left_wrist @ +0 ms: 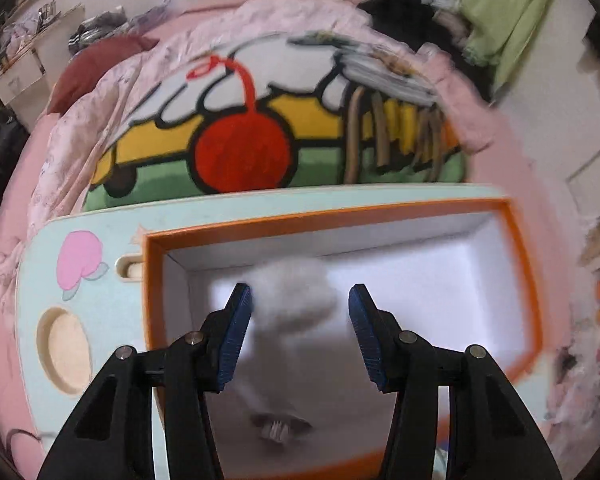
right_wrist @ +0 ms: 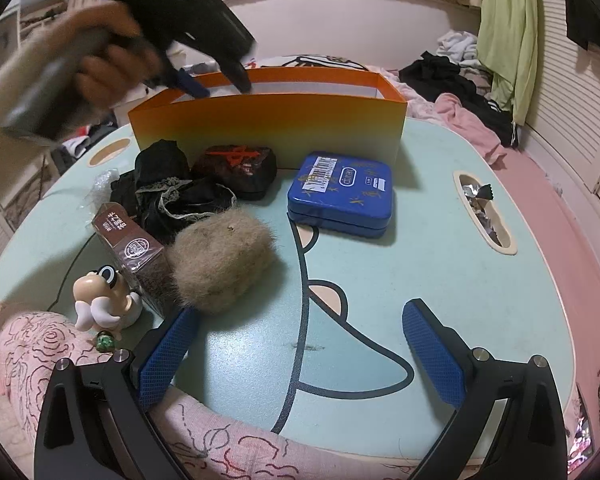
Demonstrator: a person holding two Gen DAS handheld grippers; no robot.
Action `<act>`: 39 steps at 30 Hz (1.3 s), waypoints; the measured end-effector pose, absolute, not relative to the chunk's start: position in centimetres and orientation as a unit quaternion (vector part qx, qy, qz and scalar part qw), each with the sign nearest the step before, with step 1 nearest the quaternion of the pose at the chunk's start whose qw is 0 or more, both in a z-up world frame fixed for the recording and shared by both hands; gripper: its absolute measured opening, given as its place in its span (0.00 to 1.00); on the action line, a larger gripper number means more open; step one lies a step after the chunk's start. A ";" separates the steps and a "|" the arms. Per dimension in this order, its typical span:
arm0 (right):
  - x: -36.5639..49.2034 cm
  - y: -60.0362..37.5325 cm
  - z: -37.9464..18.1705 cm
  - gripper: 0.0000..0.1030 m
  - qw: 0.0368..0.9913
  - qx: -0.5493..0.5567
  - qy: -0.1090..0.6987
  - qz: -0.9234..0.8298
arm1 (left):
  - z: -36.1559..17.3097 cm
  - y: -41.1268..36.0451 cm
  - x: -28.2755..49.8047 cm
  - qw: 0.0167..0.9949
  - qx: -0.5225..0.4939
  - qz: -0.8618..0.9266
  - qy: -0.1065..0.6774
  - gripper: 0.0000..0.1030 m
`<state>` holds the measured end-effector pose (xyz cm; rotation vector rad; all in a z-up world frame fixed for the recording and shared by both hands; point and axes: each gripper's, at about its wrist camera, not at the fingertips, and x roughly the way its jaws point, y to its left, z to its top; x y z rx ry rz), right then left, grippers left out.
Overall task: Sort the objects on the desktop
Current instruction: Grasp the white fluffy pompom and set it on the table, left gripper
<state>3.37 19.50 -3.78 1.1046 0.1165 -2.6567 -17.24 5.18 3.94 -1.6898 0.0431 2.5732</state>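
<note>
A bedroom, with a pale green lap bench (right_wrist: 440, 248) set on a pink bed among heaped clothes. The left tool (left_wrist: 300, 300) hangs over the open orange box (left_wrist: 516, 232), jaws apart and gripping nothing; a blurred white fluffy item (left_wrist: 296, 300) shows between them, apparently dropping into or lying in the box, though contact cannot be settled. A small dark item (left_wrist: 280, 428) lies on the box floor lower in that view, too blurred to identify. The right tool (right_wrist: 300, 344) rests low at the bench's near edge, jaws wide apart and empty, its left pad just beside the tan fur ball (right_wrist: 224, 268). Outward from there, still on the bench: a brown carton (right_wrist: 132, 248) touching the fur ball, a cartoon figure (right_wrist: 104, 300) beside the carton, a small green bead (right_wrist: 106, 342), black lace cloth (right_wrist: 168, 192), a dark pouch (right_wrist: 236, 172) and a blue tin (right_wrist: 340, 196) near the box wall. Foil scraps sit in the bench's right slot (right_wrist: 484, 208). Judgement: sorting is at an early stage, with at most two items in the box and some seven left outside. Labels: the blue tin bears a barcode sticker and an oval logo, not legible; the carton carries Chinese characters and a round seal; the pouch has red markings, unread.
</note>
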 end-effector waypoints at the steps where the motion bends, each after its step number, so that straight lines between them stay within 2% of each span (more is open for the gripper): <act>1: 3.3 19.8 -3.4 0.99 0.131 0.380 0.040 -0.915 | 3.5 5.8 -17.4 0.007 -0.543 0.838 0.052 0.45; 2: 3.2 19.8 -3.3 0.99 0.131 0.380 0.040 -0.915 | 3.4 5.9 -17.5 -0.008 -0.535 0.842 0.069 0.31; 6: 3.1 19.8 -3.3 0.99 0.131 0.380 0.040 -0.915 | 3.7 5.1 -16.7 0.006 -0.511 0.857 0.068 0.26; 11: 3.0 19.9 -3.2 0.99 0.131 0.380 0.040 -0.915 | 6.6 2.4 -14.0 0.085 -0.468 0.879 -0.025 0.26; 17: 3.1 20.0 -3.1 0.99 0.131 0.380 0.040 -0.915 | 12.0 -0.5 -4.5 0.213 -0.382 0.895 -0.090 0.26; 22: 3.1 20.1 -3.0 0.99 0.131 0.380 0.040 -0.915 | 9.3 -3.2 3.1 0.234 -0.383 0.889 -0.087 0.26; 27: 3.0 20.1 -3.0 0.99 0.132 0.380 0.039 -0.915 | 4.6 -4.6 3.9 0.229 -0.405 0.878 -0.112 0.28; 28: 2.9 20.1 -3.1 0.99 0.132 0.380 0.039 -0.915 | 3.9 -4.6 3.6 0.227 -0.412 0.875 -0.118 0.29; 30: 2.9 20.1 -3.0 0.99 0.132 0.380 0.039 -0.915 | 3.6 -4.7 3.5 0.235 -0.412 0.872 -0.121 0.45; 31: 2.9 20.1 -2.9 0.99 0.132 0.380 0.039 -0.915 | 4.0 -4.8 3.9 0.234 -0.400 0.878 -0.120 0.50; 33: 2.9 20.1 -3.0 0.99 0.131 0.380 0.039 -0.915 | 4.9 -5.3 5.1 0.223 -0.372 0.894 -0.107 0.73; 35: 2.9 20.2 -2.9 0.99 0.131 0.380 0.039 -0.915 | 5.2 -5.3 6.6 0.215 -0.360 0.906 -0.065 0.78; 39: 2.8 20.2 -2.9 0.99 0.131 0.380 0.039 -0.915 | 2.8 -4.3 9.5 0.230 -0.393 0.890 0.017 0.78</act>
